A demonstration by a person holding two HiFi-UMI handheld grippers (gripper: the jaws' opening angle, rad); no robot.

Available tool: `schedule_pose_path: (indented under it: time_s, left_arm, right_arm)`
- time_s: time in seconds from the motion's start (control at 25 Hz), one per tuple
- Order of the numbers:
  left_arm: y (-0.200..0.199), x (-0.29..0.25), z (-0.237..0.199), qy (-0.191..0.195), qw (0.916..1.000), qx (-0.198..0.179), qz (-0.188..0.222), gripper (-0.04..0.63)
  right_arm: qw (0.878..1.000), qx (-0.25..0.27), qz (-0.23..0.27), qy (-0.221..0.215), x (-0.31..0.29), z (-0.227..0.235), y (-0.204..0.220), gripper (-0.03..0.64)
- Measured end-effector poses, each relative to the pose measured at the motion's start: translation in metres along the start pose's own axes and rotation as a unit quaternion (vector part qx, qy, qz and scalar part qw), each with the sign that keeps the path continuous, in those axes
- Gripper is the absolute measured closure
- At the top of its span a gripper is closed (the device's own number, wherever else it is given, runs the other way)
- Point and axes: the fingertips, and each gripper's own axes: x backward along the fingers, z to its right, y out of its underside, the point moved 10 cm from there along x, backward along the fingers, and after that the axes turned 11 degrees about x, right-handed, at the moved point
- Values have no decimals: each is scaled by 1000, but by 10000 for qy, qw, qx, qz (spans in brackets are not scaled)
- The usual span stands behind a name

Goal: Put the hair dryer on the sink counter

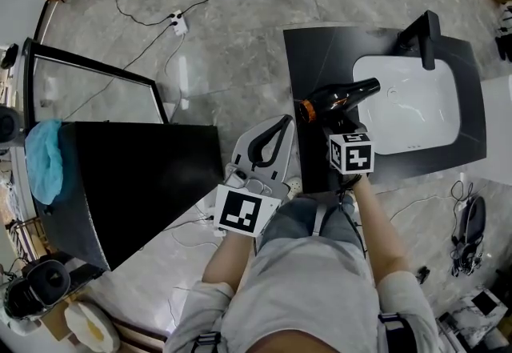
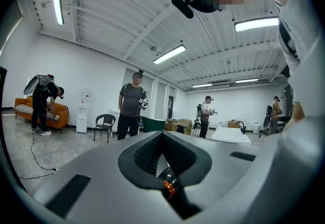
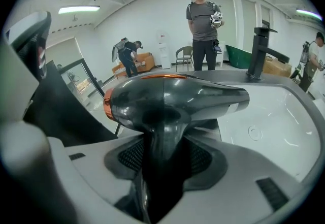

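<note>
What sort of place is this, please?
Probably a recording studio hall, not a real bathroom: a freestanding sink counter, a power strip on the floor, and other people wearing similar rigs.

A blue cloth (image 1: 44,161) is seen draped over the edge of a black worktop (image 1: 136,183), beside a framed glass panel (image 1: 96,91). A white power strip (image 1: 178,22) is laid on the marble floor (image 1: 232,63). An orange sofa (image 2: 23,107), a water dispenser (image 2: 82,116) and a black chair (image 2: 105,124) are lined along the far wall.
</note>
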Motion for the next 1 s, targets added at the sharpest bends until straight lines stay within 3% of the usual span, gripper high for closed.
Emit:
schedule_pose_path:
  time_s: [0.52, 0.8, 1.0]
  left_arm:
    - [2, 1, 15, 74, 10000, -34, -17, 584]
    - [7, 6, 28, 12, 10000, -40, -52, 584]
    - [7, 5, 41, -11, 9999, -115, -62, 584]
  right_arm:
    - [9993, 57, 378, -37, 15, 3, 14, 362]
    - [9968, -29, 630, -484, 23, 8, 14, 331]
    - [9906, -285, 1118, -741, 43, 9, 9, 334]
